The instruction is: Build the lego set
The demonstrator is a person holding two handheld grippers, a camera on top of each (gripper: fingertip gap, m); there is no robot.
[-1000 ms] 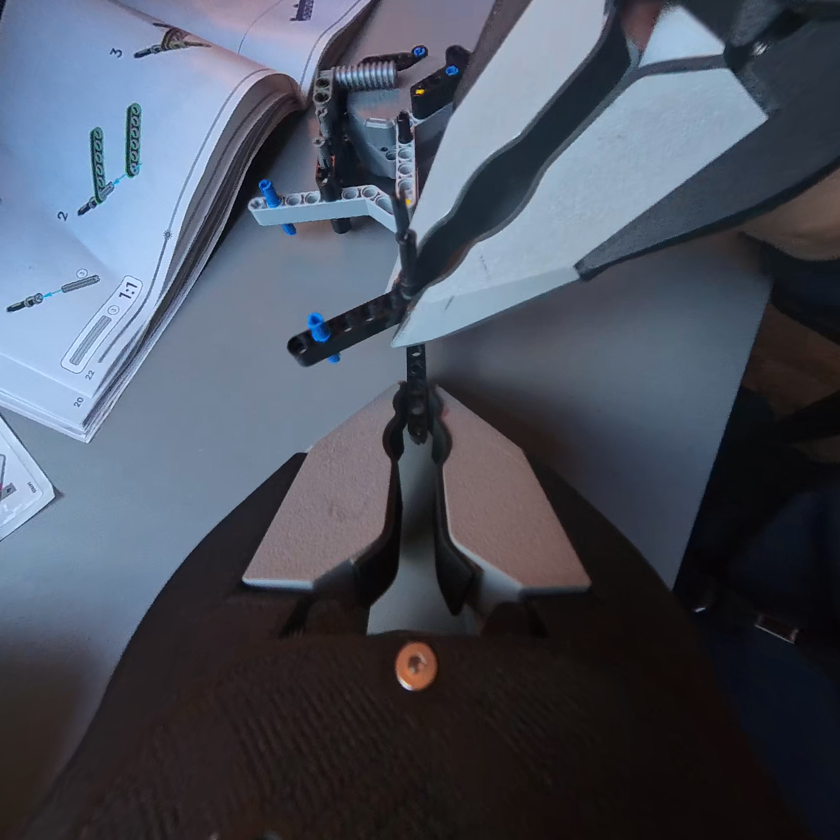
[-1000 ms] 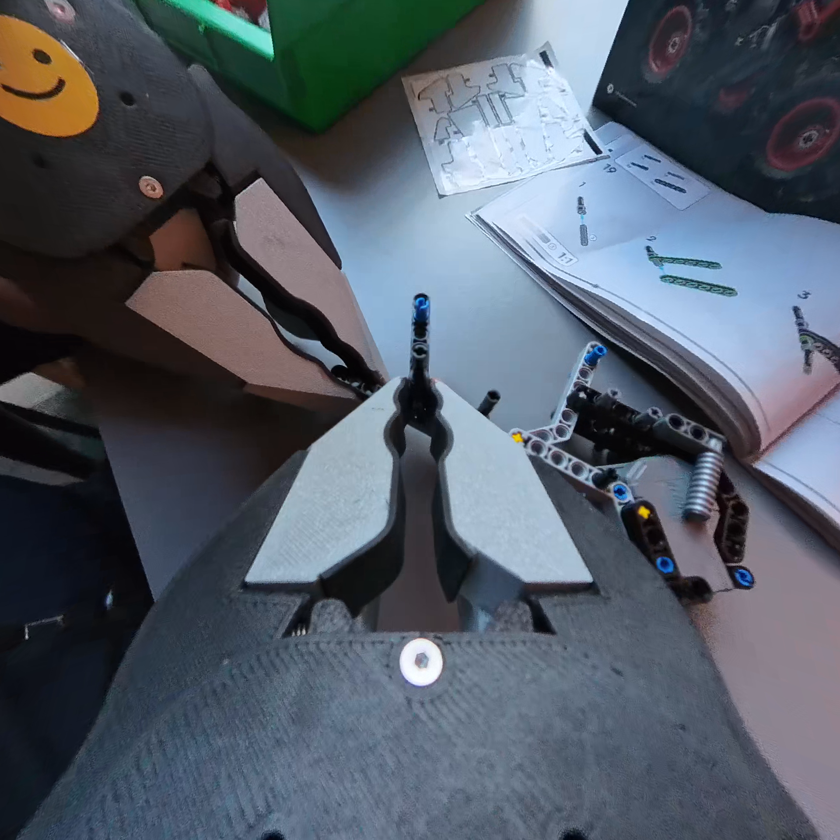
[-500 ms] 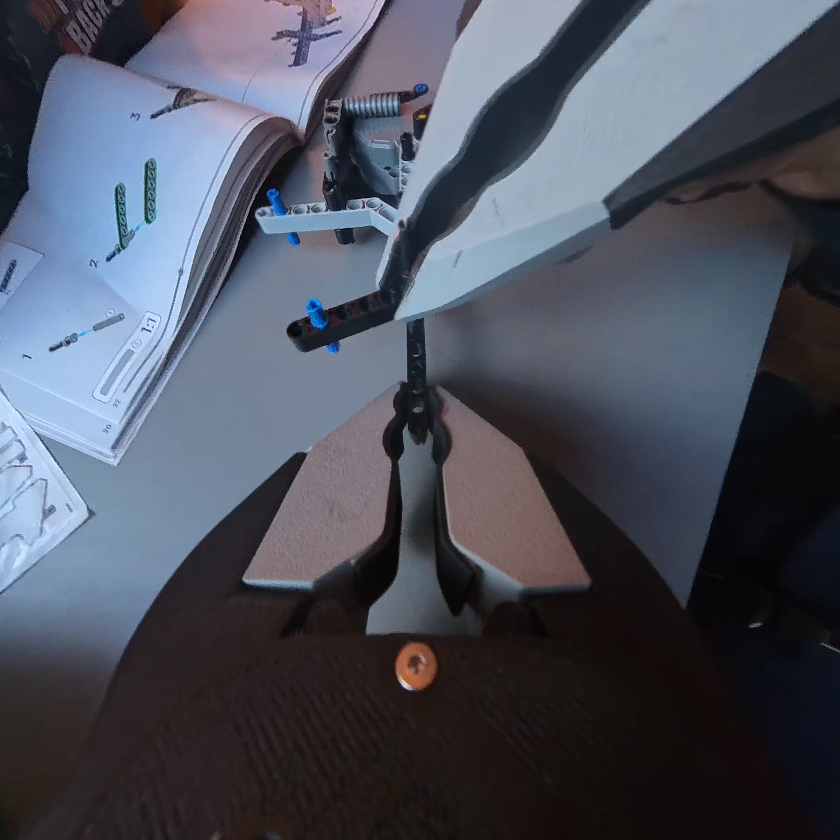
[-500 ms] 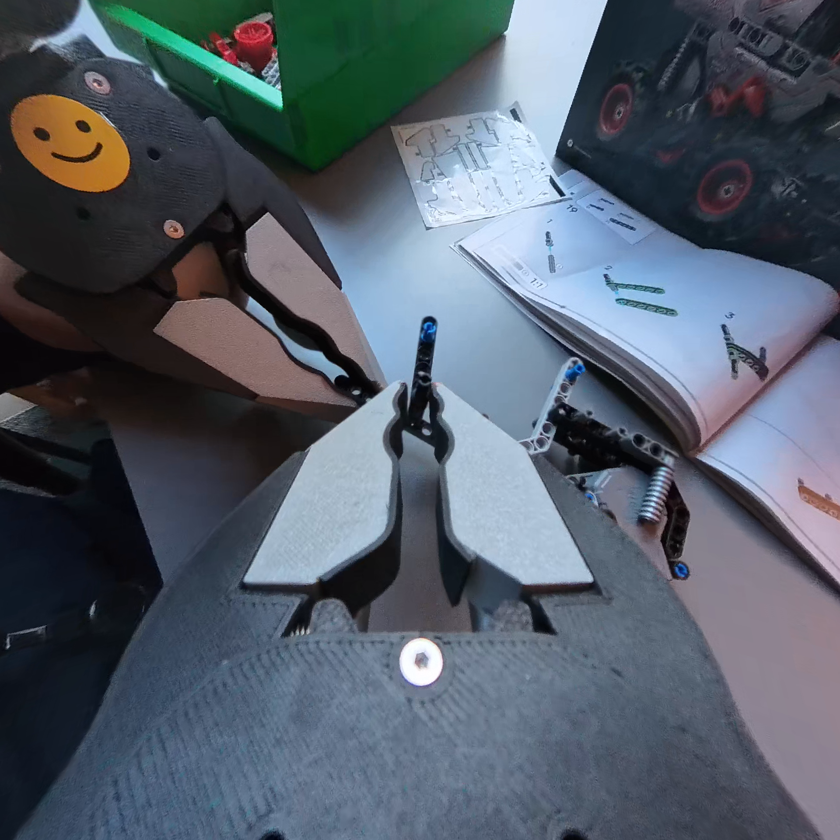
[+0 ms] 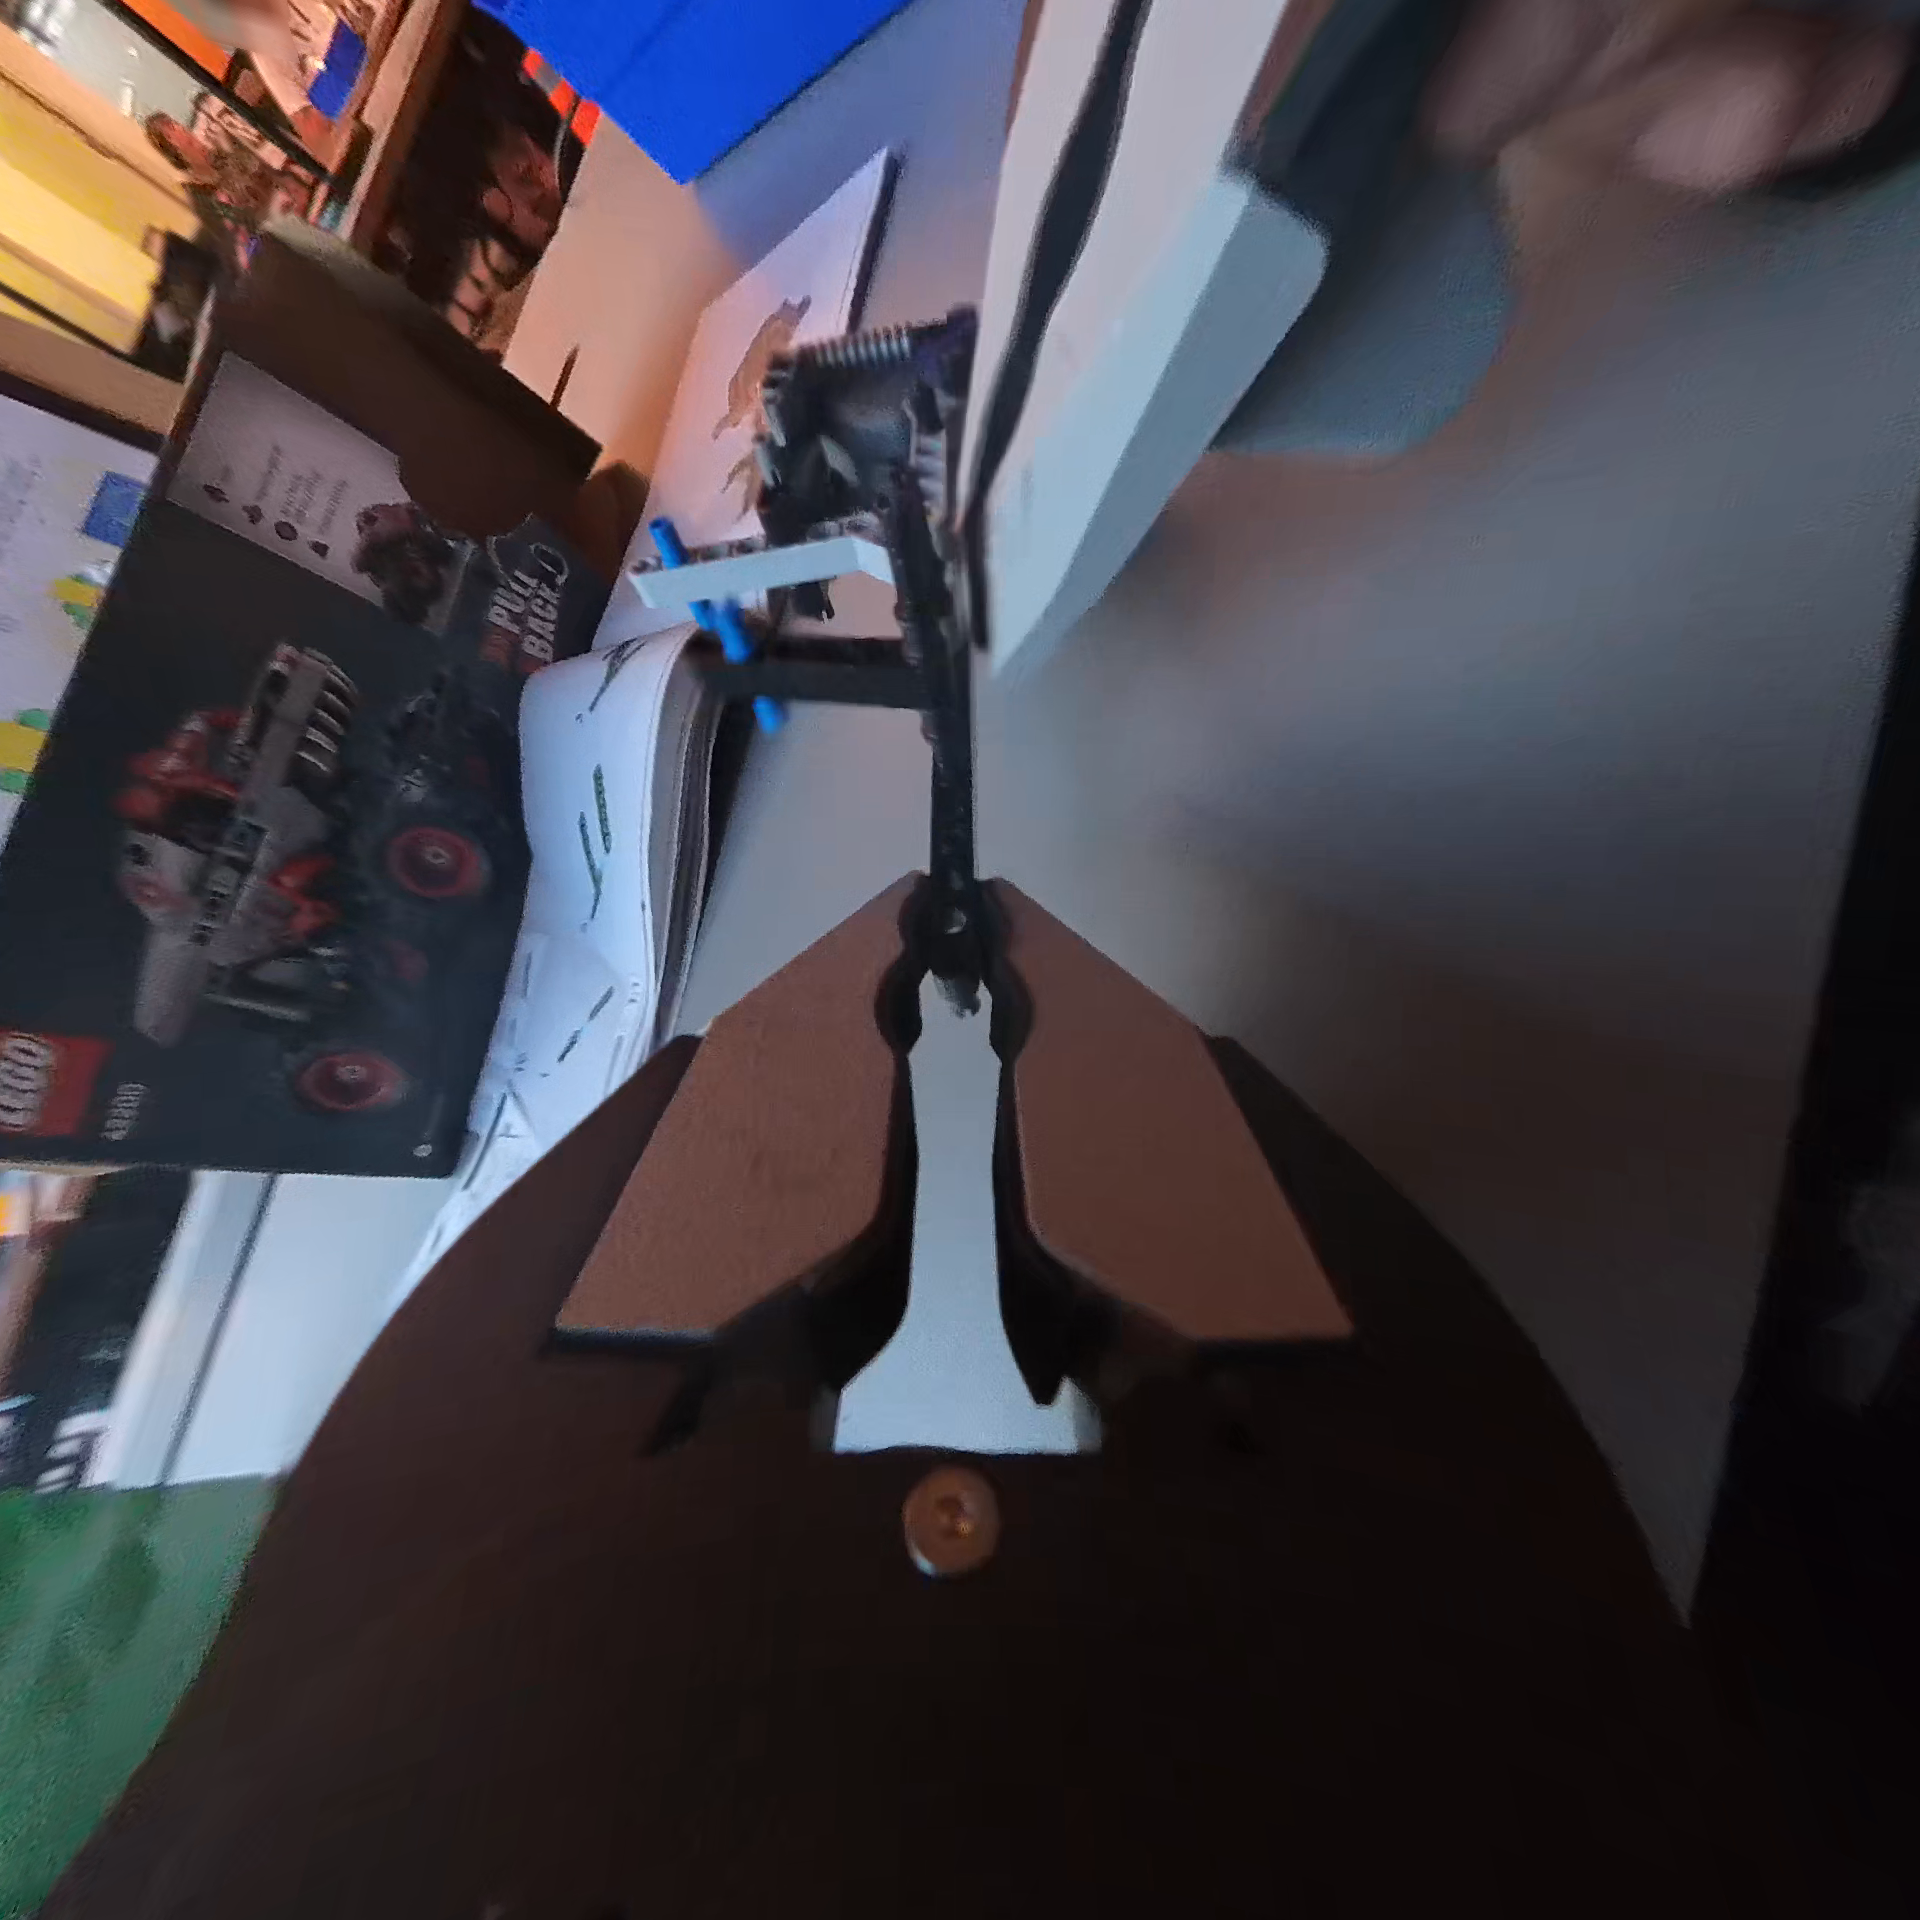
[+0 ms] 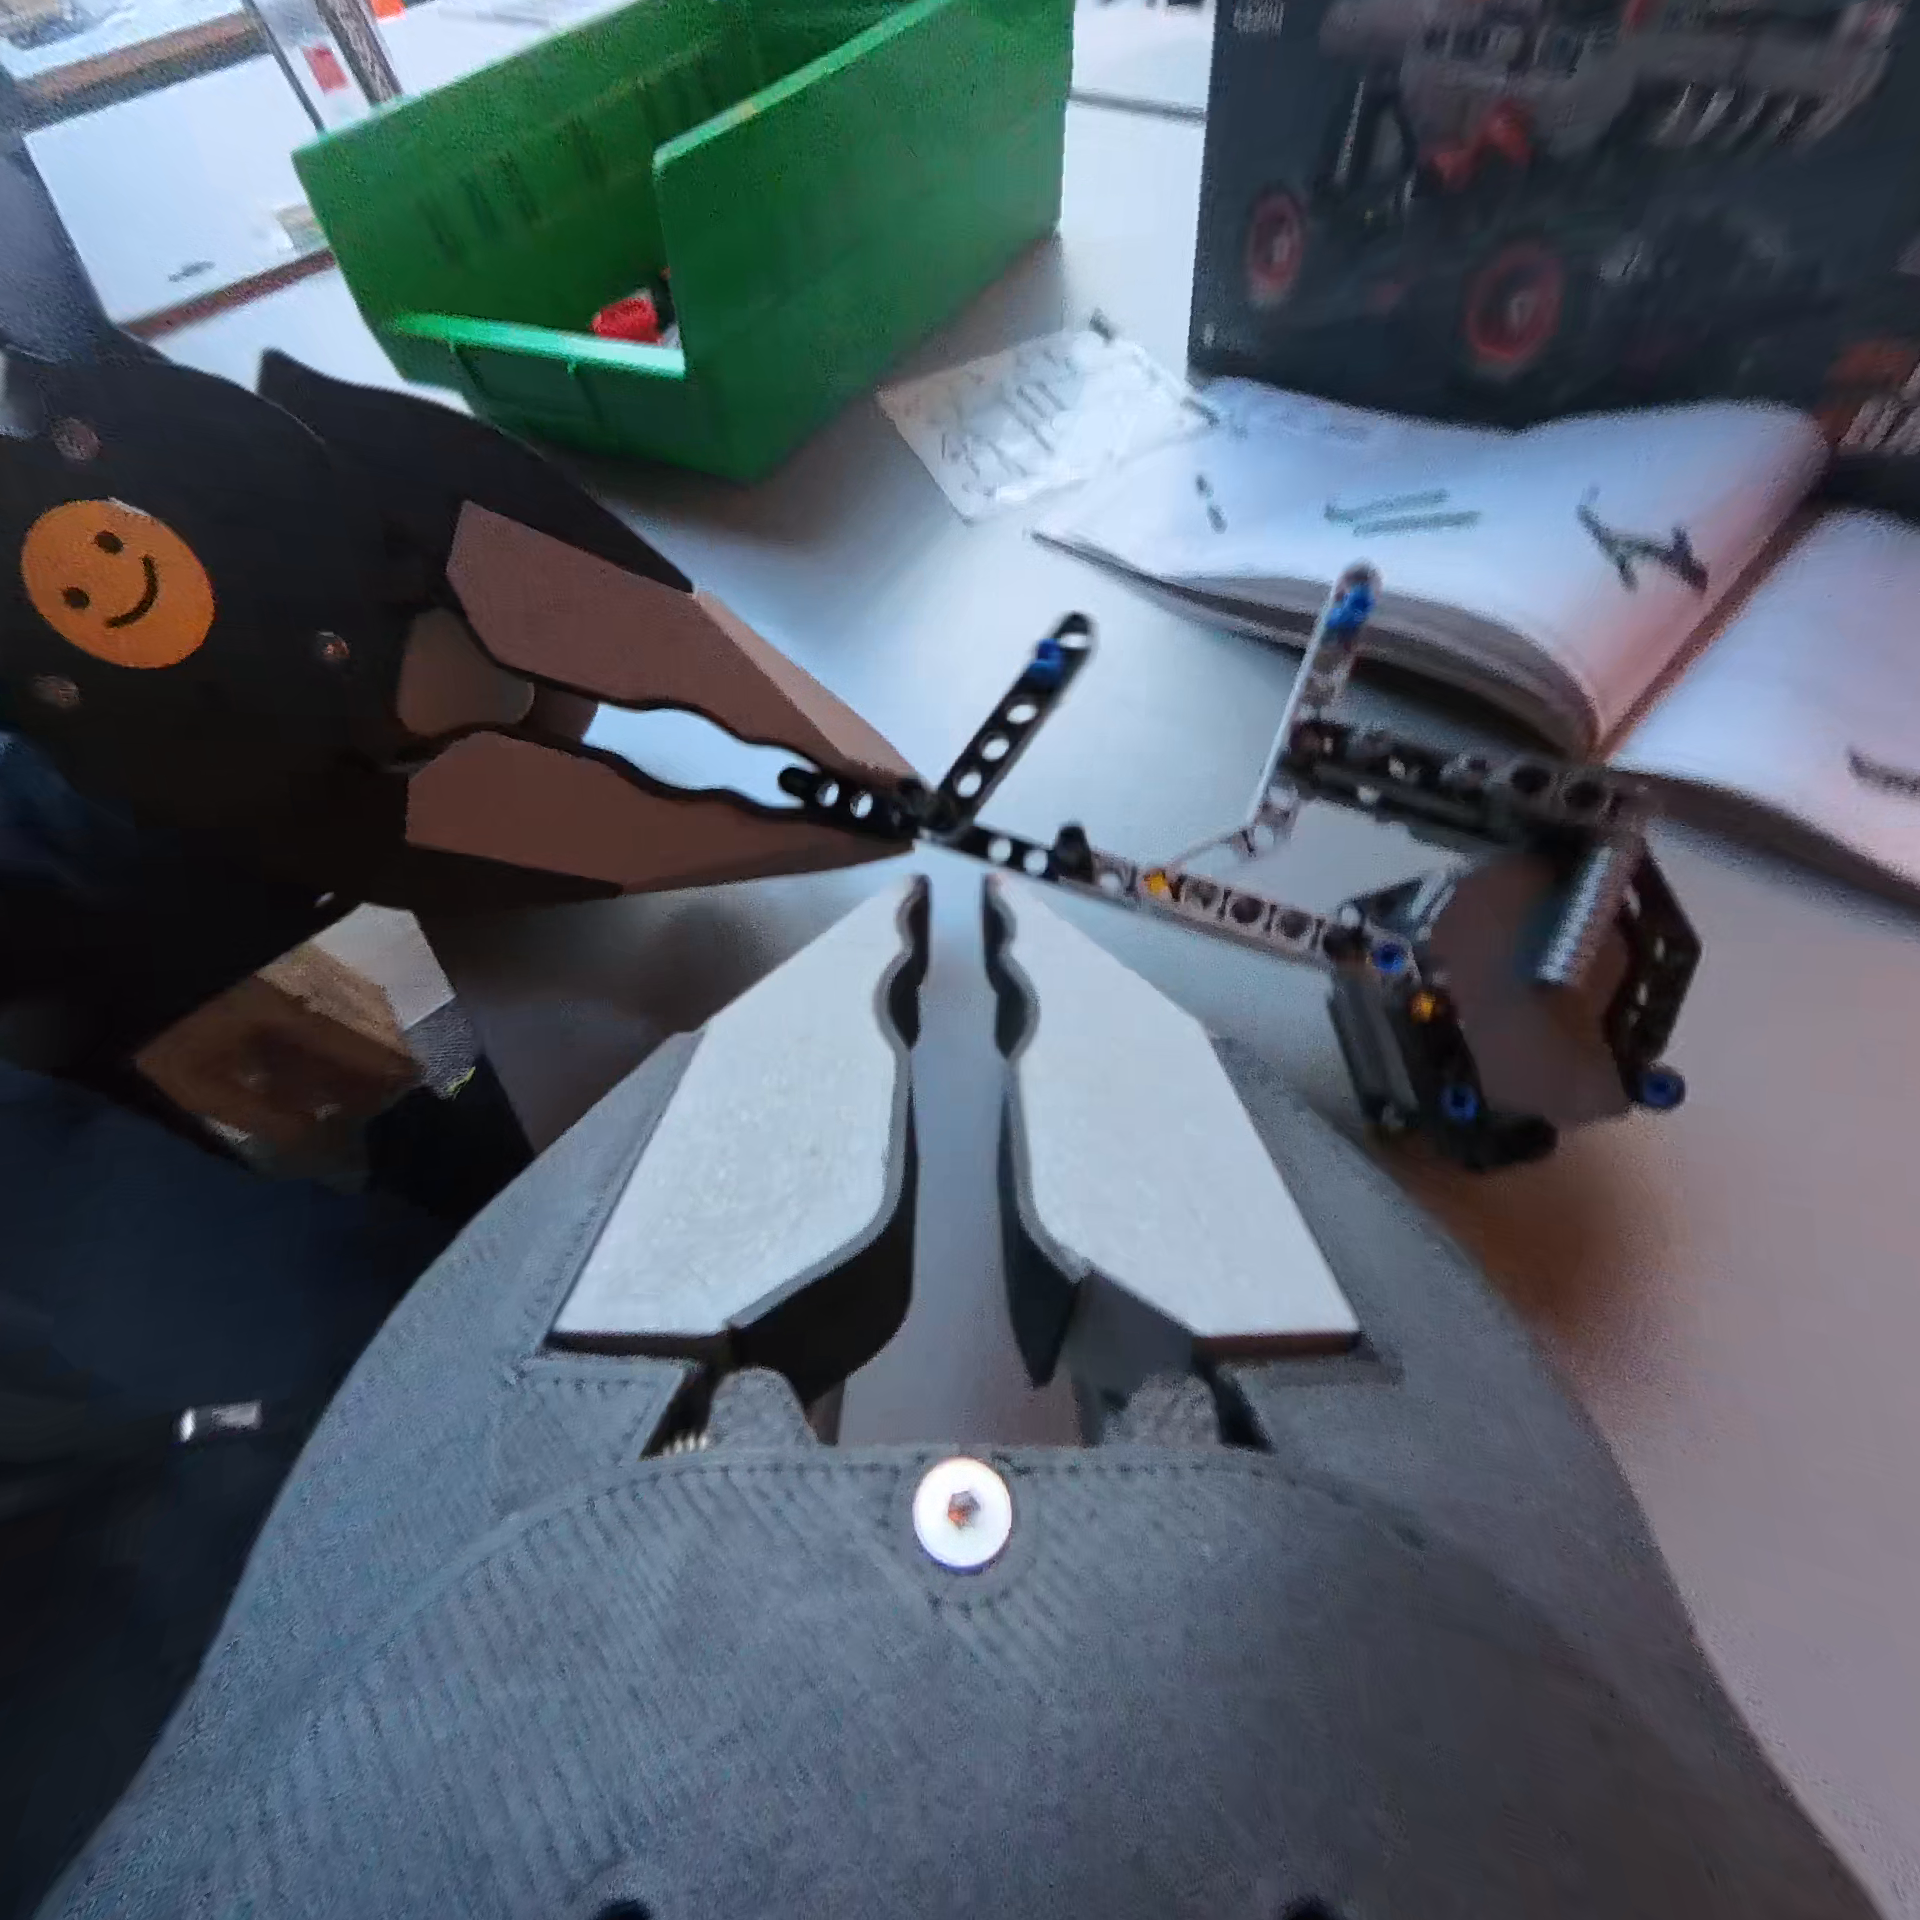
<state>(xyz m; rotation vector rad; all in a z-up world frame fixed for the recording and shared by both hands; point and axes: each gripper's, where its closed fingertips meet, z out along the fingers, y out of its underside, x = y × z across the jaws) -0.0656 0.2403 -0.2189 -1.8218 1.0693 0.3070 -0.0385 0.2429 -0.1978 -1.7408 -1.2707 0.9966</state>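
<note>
My left gripper [image 5: 951,904] is shut on the near end of a thin black beam [image 5: 951,790] held above the table. A second black beam [image 5: 831,681] with a blue pin crosses it and sticks out to the left. In the right wrist view these two beams form an X [image 6: 940,816] just ahead of my right gripper [image 6: 954,899], which is slightly open and empty. The left gripper [image 6: 894,810] enters there from the left. The part-built grey and black assembly [image 6: 1496,935] with a spring lies on the table beyond the beams. I cannot tell whether the beam touches it.
An open instruction booklet [image 6: 1455,540] lies behind the assembly, with the dark set box [image 6: 1558,187] standing behind it. A green bin [image 6: 727,260] with parts is at the back left, with a clear plastic sheet [image 6: 1039,426] beside it. The table edge [image 5: 1766,1039] is close on the right in the left wrist view.
My right gripper has let go of the pinned black beam and drawn back a little. The left gripper has rolled and tilted, still holding its beam, with the pinned beam now hanging on it.
</note>
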